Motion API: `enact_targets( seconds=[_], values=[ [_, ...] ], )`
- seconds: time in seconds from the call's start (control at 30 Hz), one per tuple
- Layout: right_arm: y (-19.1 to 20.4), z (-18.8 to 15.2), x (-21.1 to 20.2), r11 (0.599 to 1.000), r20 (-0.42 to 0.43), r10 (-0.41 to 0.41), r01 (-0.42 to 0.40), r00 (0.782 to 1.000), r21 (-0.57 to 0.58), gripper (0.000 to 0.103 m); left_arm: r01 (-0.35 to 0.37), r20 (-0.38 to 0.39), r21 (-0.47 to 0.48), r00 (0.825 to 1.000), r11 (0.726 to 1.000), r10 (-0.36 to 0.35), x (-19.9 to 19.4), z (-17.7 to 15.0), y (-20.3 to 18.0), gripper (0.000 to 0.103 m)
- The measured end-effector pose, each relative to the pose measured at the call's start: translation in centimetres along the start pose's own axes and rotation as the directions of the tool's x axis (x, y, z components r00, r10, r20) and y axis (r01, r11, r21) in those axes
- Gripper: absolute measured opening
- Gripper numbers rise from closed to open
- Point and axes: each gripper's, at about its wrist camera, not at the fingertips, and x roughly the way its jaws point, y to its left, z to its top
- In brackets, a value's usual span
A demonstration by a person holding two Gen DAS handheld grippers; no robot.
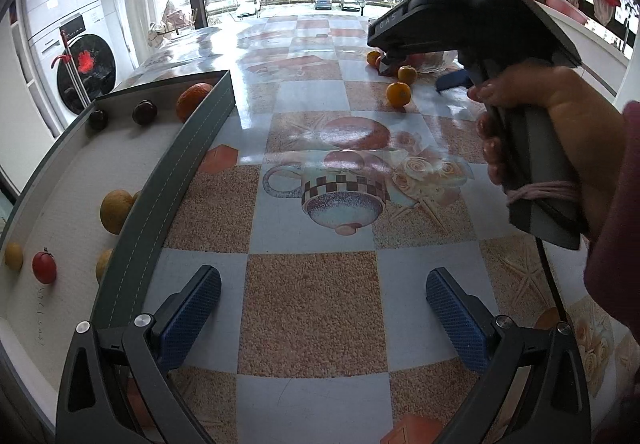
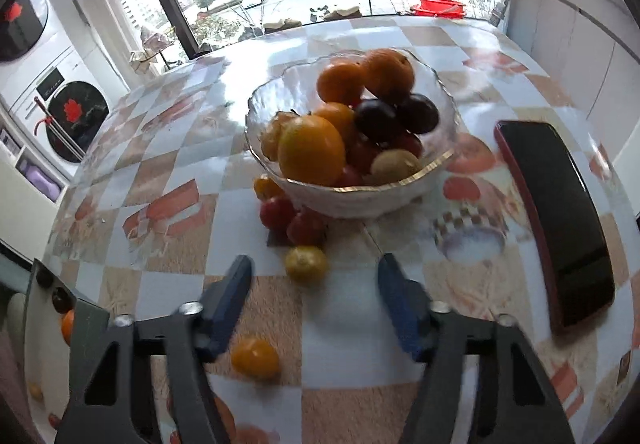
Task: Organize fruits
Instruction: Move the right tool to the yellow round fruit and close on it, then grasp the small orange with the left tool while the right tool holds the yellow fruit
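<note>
Left wrist view: the left gripper [image 1: 320, 316] tilts down over the glossy checked counter [image 1: 312, 308], its blue textured fingers [image 1: 192, 318] wide apart with nothing between them. Beside it on the left stands a grey tray [image 1: 160, 204] with a stitched rim and pale lining, holding seven fruits: a red tomato [image 1: 44, 267], four yellowish or orange round ones and two dark ones. Farther off, a hand [image 1: 560, 132] grips the right gripper's handle. Right wrist view: the right gripper [image 2: 314, 304] angles down, fingers [image 2: 232, 300] apart and clamped on nothing, a small yellow citrus [image 2: 306, 263] just beyond them. Behind it sits a rippled glass bowl [image 2: 400, 192] piled with oranges, dark plums and a kiwi; a dark phone [image 2: 560, 220] lies right.
</note>
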Motion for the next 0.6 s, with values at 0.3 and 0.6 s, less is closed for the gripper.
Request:
enact_targets(
  seconds=[0.3,0.6],
  values=[
    [-1.8,-2.1,-2.2,0.998,0.004,0.053,-0.053,0.999,-0.023,0.023,0.001,0.000,0.001,1.000,1.000,-0.001,0.0,0.0,0.0,0.103],
    [-7.3,-10.6,-8.6,0.998,0.030,0.034,-0.033,0.999,-0.050,0.023,0.001,0.000,0.001,1.000,1.000,-0.001,0.0,-0.1,0.0,0.103]
  ],
)
